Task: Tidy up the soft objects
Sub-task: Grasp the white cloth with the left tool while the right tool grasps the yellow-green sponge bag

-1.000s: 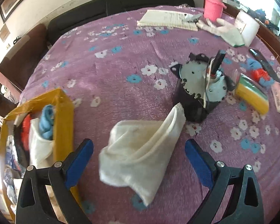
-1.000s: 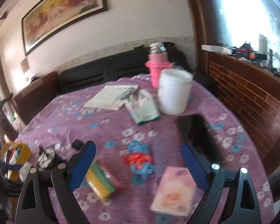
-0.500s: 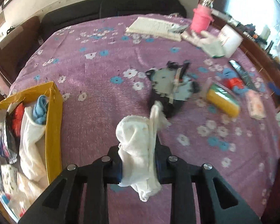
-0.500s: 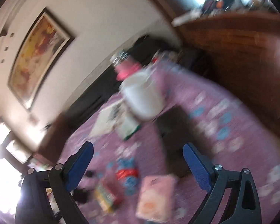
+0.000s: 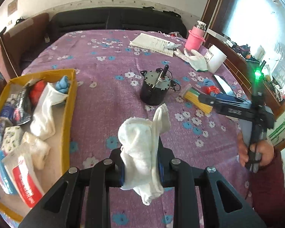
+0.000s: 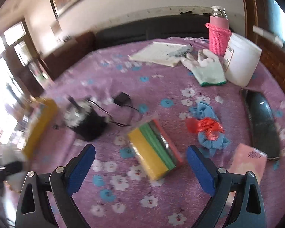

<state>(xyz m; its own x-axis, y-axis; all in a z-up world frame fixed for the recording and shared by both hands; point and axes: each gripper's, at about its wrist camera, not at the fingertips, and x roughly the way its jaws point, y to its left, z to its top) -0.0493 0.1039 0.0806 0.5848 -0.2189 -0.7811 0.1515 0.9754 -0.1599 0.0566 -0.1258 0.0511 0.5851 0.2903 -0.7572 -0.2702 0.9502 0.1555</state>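
Between the clamped fingers of the left hand-held gripper (image 5: 141,169) hangs the white towel (image 5: 140,148), above the purple tablecloth (image 5: 104,87).

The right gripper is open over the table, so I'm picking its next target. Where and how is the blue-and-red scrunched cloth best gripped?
Probably at the red knot in the middle of the blue-and-red cloth, from above. It bunches highest and narrowest there, while the blue ends spread flat. The right gripper is open.

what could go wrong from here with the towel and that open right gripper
The white towel is pinched in the left gripper with loose ends hanging; one could snag the yellow box rim. The right gripper, open over the sponge pack, could bump the nearby motor.
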